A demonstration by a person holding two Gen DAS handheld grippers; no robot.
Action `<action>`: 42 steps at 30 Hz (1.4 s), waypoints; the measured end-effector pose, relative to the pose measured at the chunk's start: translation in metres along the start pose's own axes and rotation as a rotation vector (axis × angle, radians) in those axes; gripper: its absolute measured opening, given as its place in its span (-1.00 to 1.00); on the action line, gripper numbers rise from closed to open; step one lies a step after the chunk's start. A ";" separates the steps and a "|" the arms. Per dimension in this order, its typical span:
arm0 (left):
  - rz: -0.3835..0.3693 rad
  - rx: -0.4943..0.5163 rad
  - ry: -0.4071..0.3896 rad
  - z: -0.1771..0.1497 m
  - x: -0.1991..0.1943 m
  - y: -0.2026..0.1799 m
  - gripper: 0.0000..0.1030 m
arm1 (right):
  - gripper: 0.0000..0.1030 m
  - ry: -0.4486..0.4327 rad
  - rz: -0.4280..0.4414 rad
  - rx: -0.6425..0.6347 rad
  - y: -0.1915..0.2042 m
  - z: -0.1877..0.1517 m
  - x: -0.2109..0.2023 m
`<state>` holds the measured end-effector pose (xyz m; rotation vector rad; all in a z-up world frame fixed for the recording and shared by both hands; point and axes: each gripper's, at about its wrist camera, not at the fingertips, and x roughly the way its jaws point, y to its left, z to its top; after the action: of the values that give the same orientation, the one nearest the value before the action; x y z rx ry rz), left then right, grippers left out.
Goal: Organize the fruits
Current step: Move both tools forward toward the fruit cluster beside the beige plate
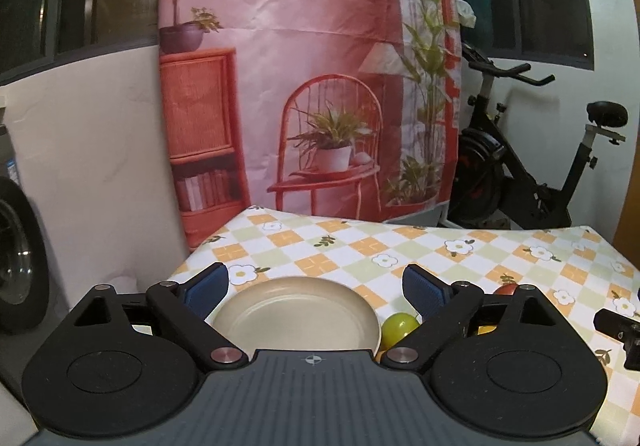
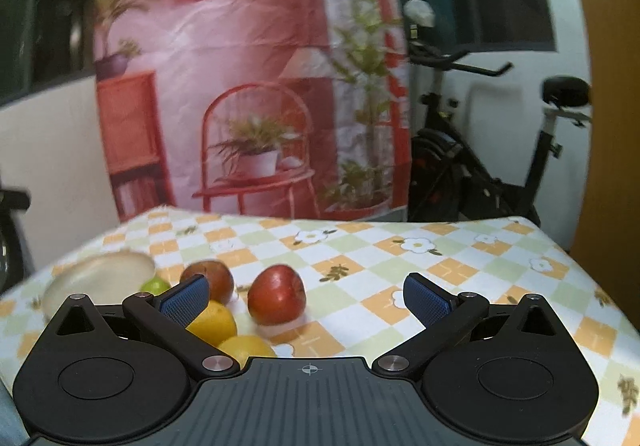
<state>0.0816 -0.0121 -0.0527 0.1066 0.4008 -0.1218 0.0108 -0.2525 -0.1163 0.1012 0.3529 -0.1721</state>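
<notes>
Right wrist view is showing a red apple (image 2: 277, 300) sitting beside two yellow fruits (image 2: 214, 322), fingers (image 2: 426, 300) spread apart, gripping nothing.

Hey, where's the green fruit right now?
The green fruit sits on the tablecloth just right of the plate in the left wrist view; in the right wrist view it peeks out between the plate and a brownish fruit.

A printed backdrop (image 1: 304, 66) hangs beside an exercise bike (image 1: 520, 166).
</notes>
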 end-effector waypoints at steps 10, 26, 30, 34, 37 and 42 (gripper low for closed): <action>-0.082 -0.115 0.064 -0.010 0.029 0.010 0.75 | 0.99 0.039 -0.027 -0.025 -0.003 -0.011 0.028; -0.080 0.012 0.107 -0.035 0.041 -0.011 0.74 | 0.90 0.094 0.054 -0.007 -0.002 -0.030 0.033; -0.078 0.053 0.124 -0.040 0.040 -0.020 0.74 | 0.87 0.101 0.056 0.003 -0.002 -0.029 0.028; -0.078 0.077 0.125 -0.043 0.040 -0.022 0.74 | 0.86 0.124 0.087 0.008 -0.002 -0.028 0.025; -0.080 0.065 0.138 -0.046 0.039 -0.017 0.74 | 0.86 0.143 0.118 0.011 0.000 -0.028 0.021; -0.094 0.078 0.136 -0.050 0.036 -0.016 0.58 | 0.77 0.152 0.134 0.014 0.002 -0.027 0.017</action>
<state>0.0930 -0.0247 -0.1141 0.1735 0.5375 -0.2233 0.0177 -0.2496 -0.1477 0.1521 0.4952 -0.0342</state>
